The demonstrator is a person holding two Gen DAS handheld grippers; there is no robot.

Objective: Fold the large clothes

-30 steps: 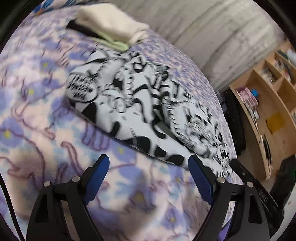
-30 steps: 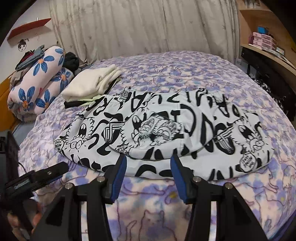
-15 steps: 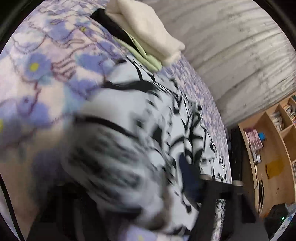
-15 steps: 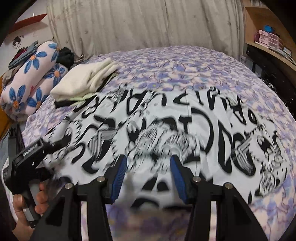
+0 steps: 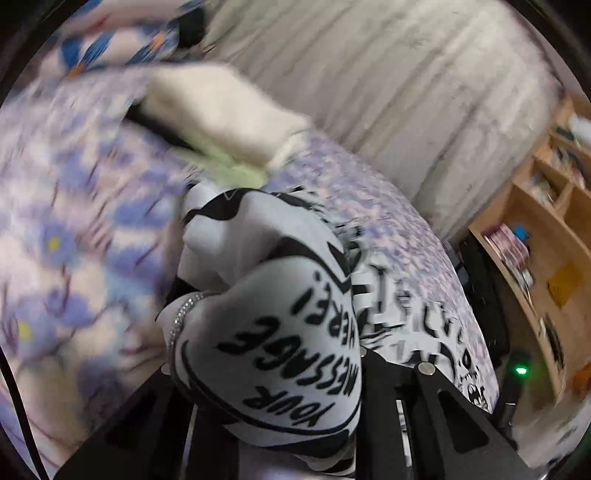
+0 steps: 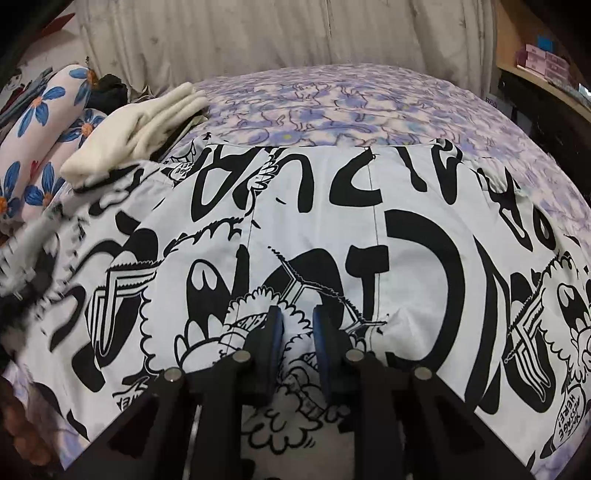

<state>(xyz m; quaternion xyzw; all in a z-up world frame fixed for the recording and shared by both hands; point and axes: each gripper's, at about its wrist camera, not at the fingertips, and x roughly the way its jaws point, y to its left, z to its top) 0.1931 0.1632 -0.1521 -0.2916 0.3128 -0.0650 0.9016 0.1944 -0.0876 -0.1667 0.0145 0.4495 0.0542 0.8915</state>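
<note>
Purple-flowered bed (image 6: 369, 96), curtain behind. Black-and-white printed garment (image 6: 332, 221) spread there, earlier untouched, now bunched up inside closing left claw (image 5: 266, 373); right claw (image 6: 297, 325) closing onto middle fabric. Both grips forming, fold beginning.

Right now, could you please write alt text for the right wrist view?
The right gripper is closing on a pinch of a black-and-white printed garment spread over a purple floral bedspread. A folded cream stack lies at the back left, before a pale curtain.
</note>
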